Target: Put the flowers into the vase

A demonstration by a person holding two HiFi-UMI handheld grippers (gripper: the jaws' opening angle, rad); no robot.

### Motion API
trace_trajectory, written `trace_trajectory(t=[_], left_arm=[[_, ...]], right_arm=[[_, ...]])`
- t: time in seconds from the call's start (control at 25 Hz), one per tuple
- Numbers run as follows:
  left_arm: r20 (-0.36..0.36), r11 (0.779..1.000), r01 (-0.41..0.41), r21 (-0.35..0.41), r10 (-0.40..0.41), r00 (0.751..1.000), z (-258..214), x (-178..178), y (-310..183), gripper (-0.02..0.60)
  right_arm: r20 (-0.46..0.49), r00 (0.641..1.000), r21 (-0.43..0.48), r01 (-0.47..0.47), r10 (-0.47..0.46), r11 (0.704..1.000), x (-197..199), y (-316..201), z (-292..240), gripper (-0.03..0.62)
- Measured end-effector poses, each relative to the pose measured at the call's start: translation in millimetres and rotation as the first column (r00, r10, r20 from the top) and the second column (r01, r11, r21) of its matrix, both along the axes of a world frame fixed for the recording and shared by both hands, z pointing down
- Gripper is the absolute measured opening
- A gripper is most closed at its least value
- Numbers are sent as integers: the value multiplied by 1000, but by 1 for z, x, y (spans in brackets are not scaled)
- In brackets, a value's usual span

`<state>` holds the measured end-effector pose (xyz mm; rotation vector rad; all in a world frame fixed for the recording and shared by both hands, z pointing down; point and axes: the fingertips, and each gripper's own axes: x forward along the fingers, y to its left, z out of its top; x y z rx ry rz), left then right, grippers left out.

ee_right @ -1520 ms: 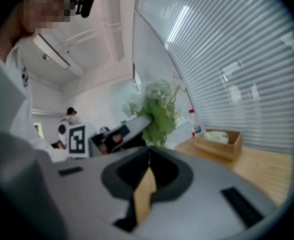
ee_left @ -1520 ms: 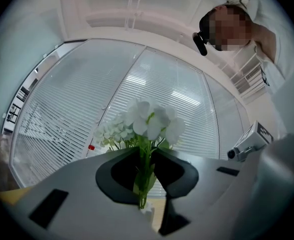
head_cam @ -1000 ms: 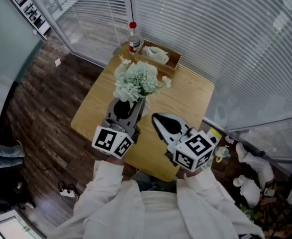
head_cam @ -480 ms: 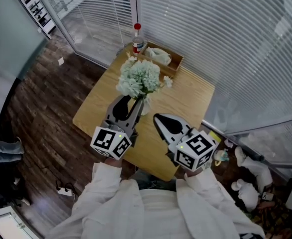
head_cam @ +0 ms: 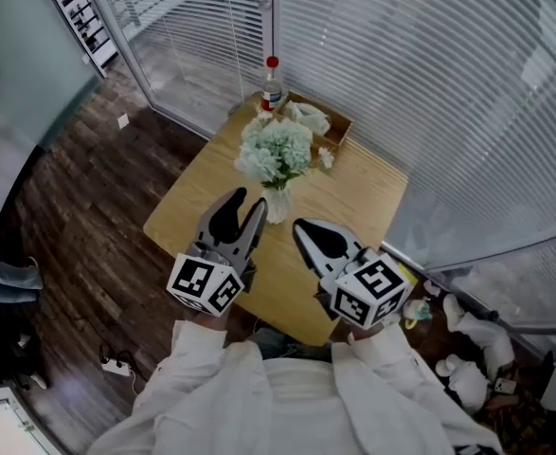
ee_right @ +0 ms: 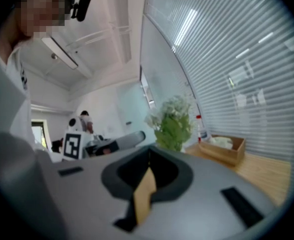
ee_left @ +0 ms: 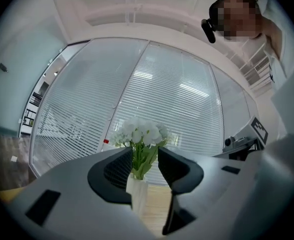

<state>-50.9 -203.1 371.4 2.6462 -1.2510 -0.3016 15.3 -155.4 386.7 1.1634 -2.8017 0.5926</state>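
Sleeves (head_cam: pixel 211 368): we wear white, long, loose ones.
Left gripper (head_cam: pixel 246 203): ours is grey-shelled, with black-lined jaws and a black-and-white marker cube (head_cam: pixel 200 283).
Right gripper (head_cam: pixel 302 227): ours matches, grey shell, black lining, similar cube.

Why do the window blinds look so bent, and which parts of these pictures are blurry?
Left gripper view: the wide-angle lens bows the white slatted blinds into arcs; the grey left gripper close up is soft, the white flower bunch sharper. Right gripper view: same bowing, the grey right gripper blurred. Head view: milder bending, mostly sharp.
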Motion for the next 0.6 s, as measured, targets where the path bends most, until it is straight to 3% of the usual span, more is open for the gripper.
trace_trajectory(t=[0.12,0.4,0.6], left_arm=[[0,1000,-8,26,8,1000,-6,0,11,149],[14,998,-53,-33,53,998,5,12,25,147],[7,990,-127,-55,128,992,1,29,41,146]], right_arm=[[4,1000,8,-6,6,1000,-1,-1,-3,13],[-1,1000,13,-11,11,1000,-3,0,-3,14],[7,1000,3,-28,28,1000,3,6,-1,14]])
